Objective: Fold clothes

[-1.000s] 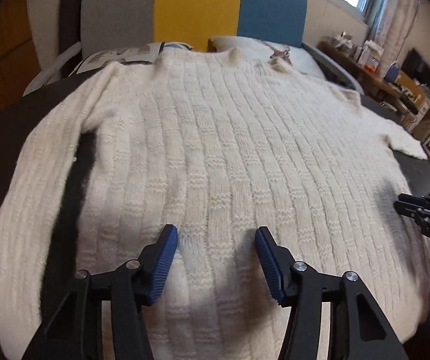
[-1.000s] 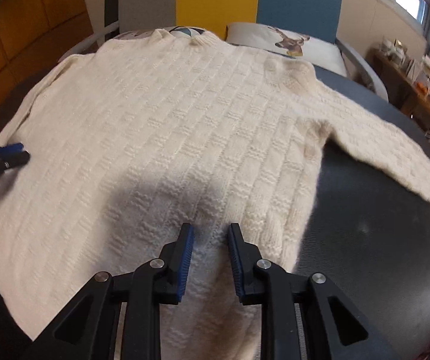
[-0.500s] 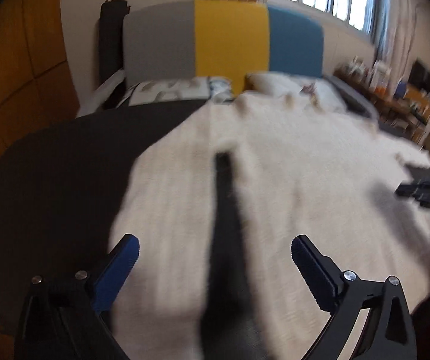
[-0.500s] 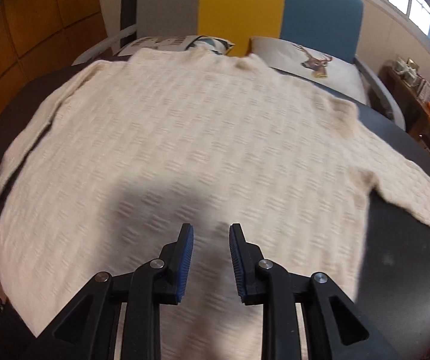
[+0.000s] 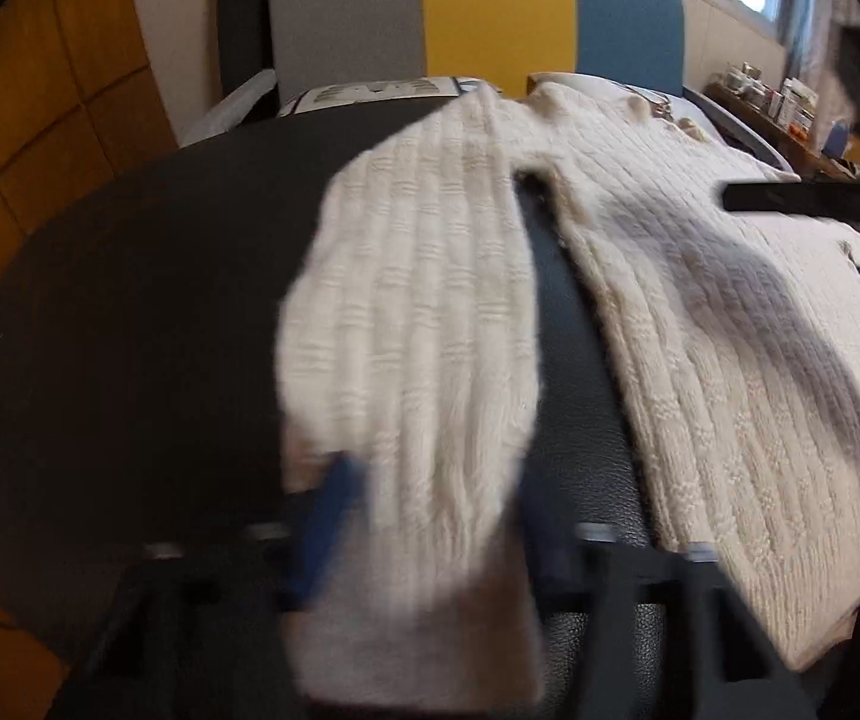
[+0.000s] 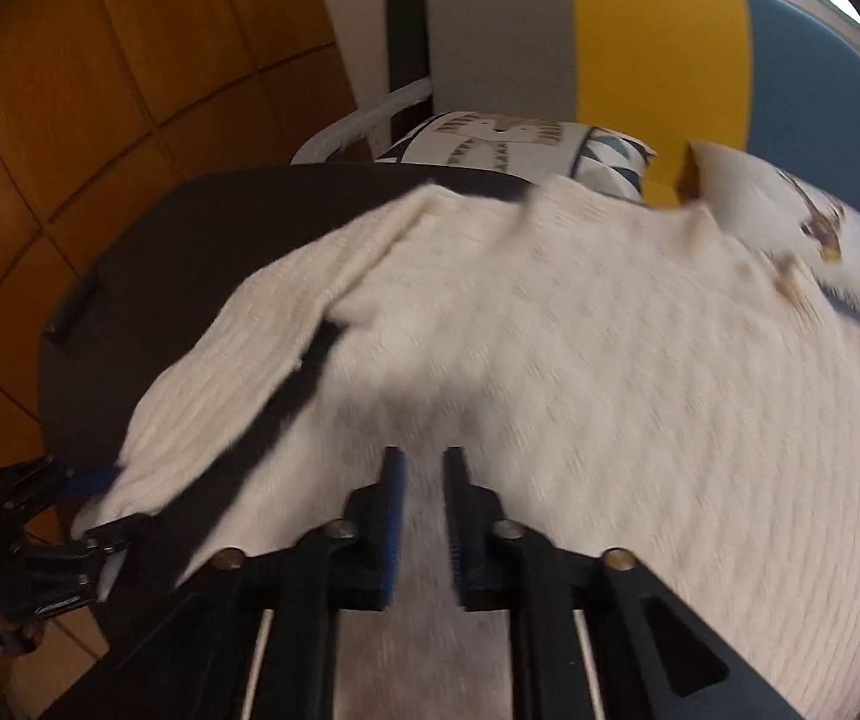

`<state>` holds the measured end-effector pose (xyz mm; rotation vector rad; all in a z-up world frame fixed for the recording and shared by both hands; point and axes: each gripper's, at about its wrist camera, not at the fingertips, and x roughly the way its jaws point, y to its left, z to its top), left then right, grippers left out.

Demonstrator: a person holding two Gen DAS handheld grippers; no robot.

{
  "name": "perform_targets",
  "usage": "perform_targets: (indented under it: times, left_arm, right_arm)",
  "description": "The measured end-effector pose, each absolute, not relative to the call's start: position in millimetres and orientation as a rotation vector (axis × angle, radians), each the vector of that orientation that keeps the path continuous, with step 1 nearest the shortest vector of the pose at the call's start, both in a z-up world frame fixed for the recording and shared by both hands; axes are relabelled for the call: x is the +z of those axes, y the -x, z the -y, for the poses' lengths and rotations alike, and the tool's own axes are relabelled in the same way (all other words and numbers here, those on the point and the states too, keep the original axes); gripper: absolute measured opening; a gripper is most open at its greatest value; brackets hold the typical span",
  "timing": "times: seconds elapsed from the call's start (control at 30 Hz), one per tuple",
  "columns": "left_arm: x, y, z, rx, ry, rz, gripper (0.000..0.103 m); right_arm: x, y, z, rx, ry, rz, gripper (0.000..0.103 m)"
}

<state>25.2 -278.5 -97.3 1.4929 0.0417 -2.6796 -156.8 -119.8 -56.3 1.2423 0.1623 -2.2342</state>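
Cream sweater (image 5: 700, 324) on black table (image 5: 130, 300); left gripper (image 5: 430, 516) at sleeve.

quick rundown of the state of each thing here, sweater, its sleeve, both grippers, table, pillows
sweater: spread flat on the table, not yet folded
sleeve: lying apart from the body, its cuff end between the left gripper's fingers
left gripper: blurred, around the cuff; closed or not, cannot tell
right gripper: narrow gap, holding nothing, above the sweater
table: dark, partly covered
pillows: on the chair behind the table
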Motion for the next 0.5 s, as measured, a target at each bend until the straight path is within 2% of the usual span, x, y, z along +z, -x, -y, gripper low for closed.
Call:
perform_targets:
  times: [0.03, 0.13, 0.33, 0.43, 0.5]
  left_arm:
    - [-96, -24, 284, -2.671, -1.508, -0.071, 0.020]
    - [-90, -24, 302, -2.682, -1.538, -0.254, 0.016]
    - [-47, -23, 355, -2.747, -1.425, -0.591, 0.016]
    - [-21, -11, 400, -2.735, -1.302, -0.761, 0.016]
    - [-13, 0, 428, -2.701, -1.243, -0.819, 0.016]
  right_arm:
    - [-59, 168, 132, -2.225, -1.249, -0.179, 0.009]
    - [-69, 198, 153, -2.218, -1.272, -0.182, 0.009]
    - [-95, 232, 173, -2.179, -1.332, -0.160, 0.009]
    - [-105, 234, 174, -2.179, -1.336, -0.175, 0.006]
    - [-108, 232, 174, -2.186, -1.335, -0.170, 0.006]
